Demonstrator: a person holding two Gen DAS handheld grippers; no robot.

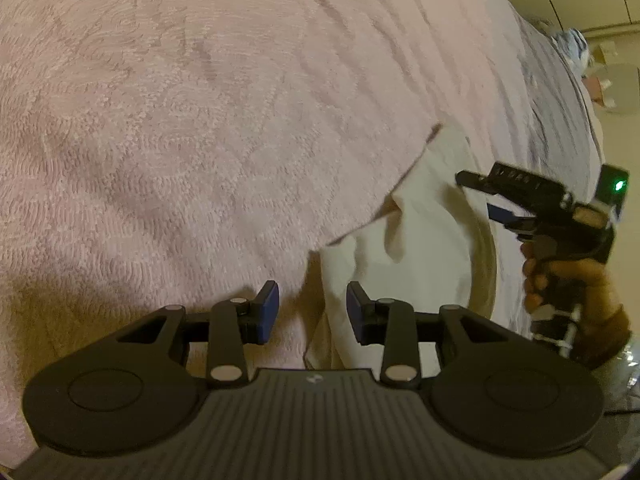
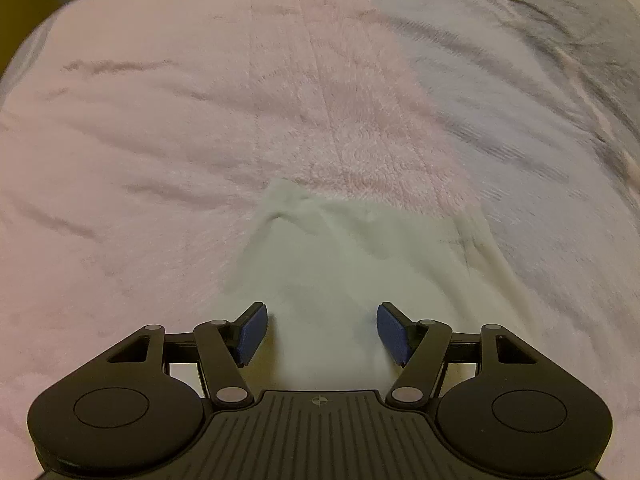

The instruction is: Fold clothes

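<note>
One white garment (image 1: 420, 240) lies on the bed, near its edge; nothing else of the kind shows in either view. One pink textured blanket (image 1: 180, 120) covers the bed. Two tongs are in sight: the left tongs (image 1: 313, 312) and the right tongs (image 2: 322, 334), each with two blue pads, four pads in all. One hand (image 1: 568, 280) shows, gripping the right tongs' handle in the left wrist view. One green light (image 1: 619, 185) glows on that tool. Beyond the bed's far corner lies one blurred pale bundle (image 1: 576, 46), too unclear to name.
</note>
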